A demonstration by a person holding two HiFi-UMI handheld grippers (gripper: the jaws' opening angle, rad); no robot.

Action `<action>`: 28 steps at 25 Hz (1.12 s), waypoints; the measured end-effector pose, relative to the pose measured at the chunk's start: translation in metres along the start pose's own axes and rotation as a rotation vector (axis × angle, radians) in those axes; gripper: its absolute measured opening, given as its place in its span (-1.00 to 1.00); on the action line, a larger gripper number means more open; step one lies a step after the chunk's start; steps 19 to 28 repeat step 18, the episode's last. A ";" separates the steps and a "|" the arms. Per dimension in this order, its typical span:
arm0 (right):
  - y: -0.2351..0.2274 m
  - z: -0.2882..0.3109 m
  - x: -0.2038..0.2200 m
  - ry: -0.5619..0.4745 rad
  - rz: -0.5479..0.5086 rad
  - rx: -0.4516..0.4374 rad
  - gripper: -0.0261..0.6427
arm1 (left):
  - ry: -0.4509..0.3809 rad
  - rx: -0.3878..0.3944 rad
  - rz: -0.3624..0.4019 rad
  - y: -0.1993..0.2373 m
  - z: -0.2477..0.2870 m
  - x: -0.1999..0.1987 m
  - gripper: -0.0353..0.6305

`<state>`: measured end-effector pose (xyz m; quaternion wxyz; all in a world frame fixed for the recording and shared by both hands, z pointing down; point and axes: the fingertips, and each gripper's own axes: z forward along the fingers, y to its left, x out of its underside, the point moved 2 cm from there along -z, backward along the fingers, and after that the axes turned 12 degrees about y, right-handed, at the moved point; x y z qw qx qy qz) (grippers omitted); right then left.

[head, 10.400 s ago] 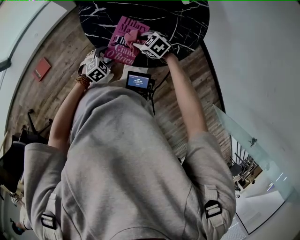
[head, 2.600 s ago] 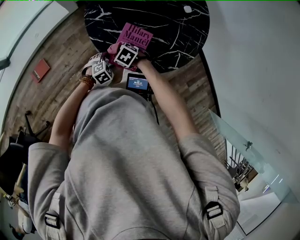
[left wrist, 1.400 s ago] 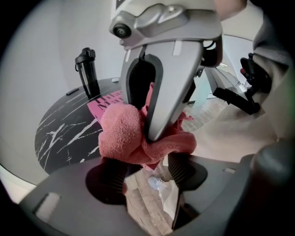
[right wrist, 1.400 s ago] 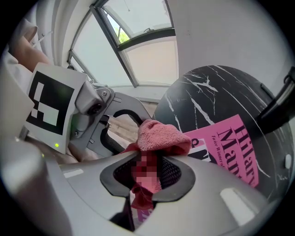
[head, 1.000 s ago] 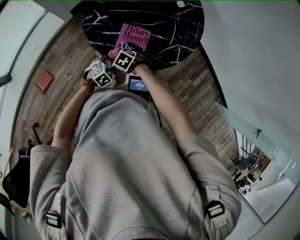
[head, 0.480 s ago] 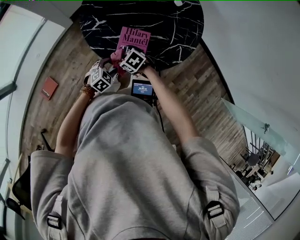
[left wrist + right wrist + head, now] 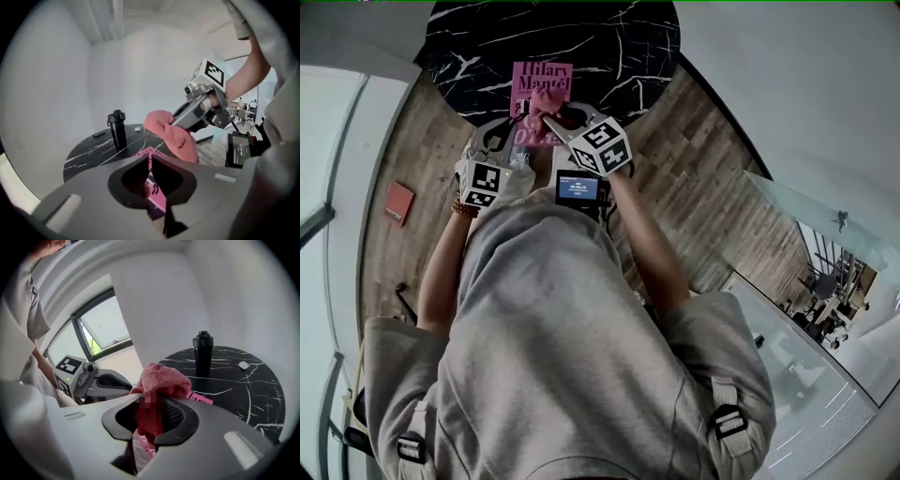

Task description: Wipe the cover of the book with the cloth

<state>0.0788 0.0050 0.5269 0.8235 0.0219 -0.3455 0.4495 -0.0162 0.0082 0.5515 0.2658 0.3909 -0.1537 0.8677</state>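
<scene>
A pink book [image 7: 534, 80] lies on the black marble table [image 7: 609, 37] near its front edge. My right gripper [image 7: 551, 111] is shut on a pink cloth [image 7: 546, 101] that rests on the middle of the cover. The bunched cloth [image 7: 161, 376] sits between the jaws of the right gripper [image 7: 150, 401]. My left gripper [image 7: 512, 131] is at the book's near left edge. Its jaws are closing to a thin slit in the left gripper view [image 7: 150, 161], nothing shows between them, and the book [image 7: 157, 199] lies under the tips. The cloth [image 7: 171, 133] hangs just beyond.
A black bottle [image 7: 117, 129] stands further back on the table, with a small white object [image 7: 243, 365] and a flat dark one [image 7: 98, 134] near it. A screen device [image 7: 579, 187] hangs at the person's chest. A red object [image 7: 397, 202] lies on the wooden floor.
The right gripper has carried the cloth from the book's near left corner to the middle of the cover. The left gripper has stayed at the book's near left edge.
</scene>
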 end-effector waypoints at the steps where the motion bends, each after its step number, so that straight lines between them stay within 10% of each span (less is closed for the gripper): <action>1: 0.000 -0.009 -0.002 -0.041 0.021 0.014 -0.65 | -0.020 -0.009 0.002 0.001 -0.004 -0.008 -0.84; 9: 0.004 -0.060 -0.005 -0.221 0.137 0.102 -0.65 | -0.075 0.028 0.090 -0.020 -0.017 -0.032 -0.85; 28: 0.021 -0.107 0.032 -0.236 0.192 0.132 -0.65 | -0.083 0.084 0.128 -0.073 -0.029 -0.039 -0.85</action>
